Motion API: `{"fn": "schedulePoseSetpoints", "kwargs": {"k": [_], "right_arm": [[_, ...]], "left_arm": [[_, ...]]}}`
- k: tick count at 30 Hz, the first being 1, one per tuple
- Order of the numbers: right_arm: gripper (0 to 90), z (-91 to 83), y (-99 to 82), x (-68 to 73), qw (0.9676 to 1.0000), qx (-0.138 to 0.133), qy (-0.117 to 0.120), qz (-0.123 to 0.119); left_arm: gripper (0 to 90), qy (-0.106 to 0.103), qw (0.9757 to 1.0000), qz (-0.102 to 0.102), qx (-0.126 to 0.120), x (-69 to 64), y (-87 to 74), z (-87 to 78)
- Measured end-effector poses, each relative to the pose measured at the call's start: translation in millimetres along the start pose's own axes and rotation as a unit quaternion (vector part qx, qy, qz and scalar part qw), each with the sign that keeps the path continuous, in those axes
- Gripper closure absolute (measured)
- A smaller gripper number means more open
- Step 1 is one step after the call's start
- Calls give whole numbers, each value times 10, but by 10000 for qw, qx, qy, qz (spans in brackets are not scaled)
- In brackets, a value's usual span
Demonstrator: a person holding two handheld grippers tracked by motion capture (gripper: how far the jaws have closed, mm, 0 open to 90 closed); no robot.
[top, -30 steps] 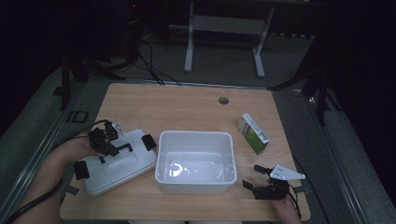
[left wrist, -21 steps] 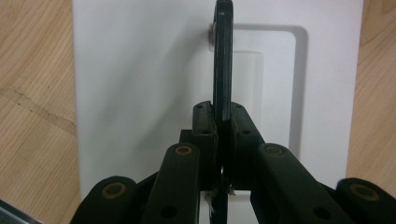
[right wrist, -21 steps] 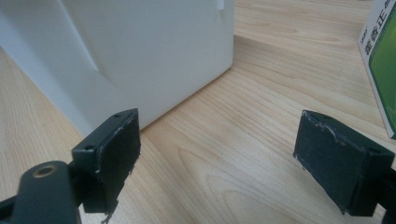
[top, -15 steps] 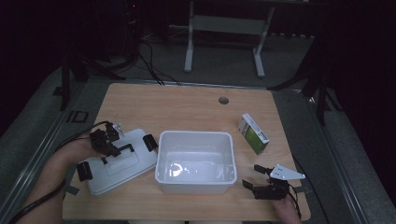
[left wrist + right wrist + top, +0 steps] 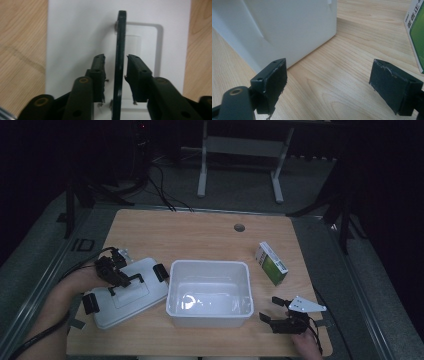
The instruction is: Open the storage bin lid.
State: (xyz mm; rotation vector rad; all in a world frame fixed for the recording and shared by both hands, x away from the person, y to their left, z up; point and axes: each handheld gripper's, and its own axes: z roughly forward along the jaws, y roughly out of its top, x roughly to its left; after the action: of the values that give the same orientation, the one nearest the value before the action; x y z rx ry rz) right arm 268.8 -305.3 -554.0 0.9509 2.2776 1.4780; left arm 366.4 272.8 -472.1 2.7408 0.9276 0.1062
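Near the desk's left edge, the lid [image 5: 127, 292] already lies flat beside the open box [image 5: 209, 292]; my left tool [image 5: 115, 75] has just been opening, its jaws released around the lid's black handle [image 5: 119, 62]. My right tool [image 5: 332, 82] waits wide open near the front right corner, so I judge the carton [image 5: 270, 263] is still left to pack.

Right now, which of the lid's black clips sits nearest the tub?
The clip on the lid's right end, almost touching the tub's left wall. The other clip sits at the lid's far left end.
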Motion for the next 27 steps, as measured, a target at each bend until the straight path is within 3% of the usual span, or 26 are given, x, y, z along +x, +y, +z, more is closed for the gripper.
{"fn": "schedulePoseSetpoints", "kwargs": {"k": [5,7,14,21,27], "right_arm": [[143,-6,-2,-2,10000,-20,-16,0],[143,-8,-3,-3,10000,-17,-35,6],[142,-38,1,-21,9999,-70,-20,92],[139,-109,11,-44,9997,-103,-26,232],[137,-171,46,-59,9995,-8,-86,317]], "left_arm": [[596,109,9997,-207,-64,30,-29,-12],[546,117,9996,-235,-96,25,-52,-10],[506,147,9996,-242,-84,18,-87,13],[385,222,9989,-376,-141,53,-101,-50],[381,155,9990,-392,-177,39,-141,-61]]}}
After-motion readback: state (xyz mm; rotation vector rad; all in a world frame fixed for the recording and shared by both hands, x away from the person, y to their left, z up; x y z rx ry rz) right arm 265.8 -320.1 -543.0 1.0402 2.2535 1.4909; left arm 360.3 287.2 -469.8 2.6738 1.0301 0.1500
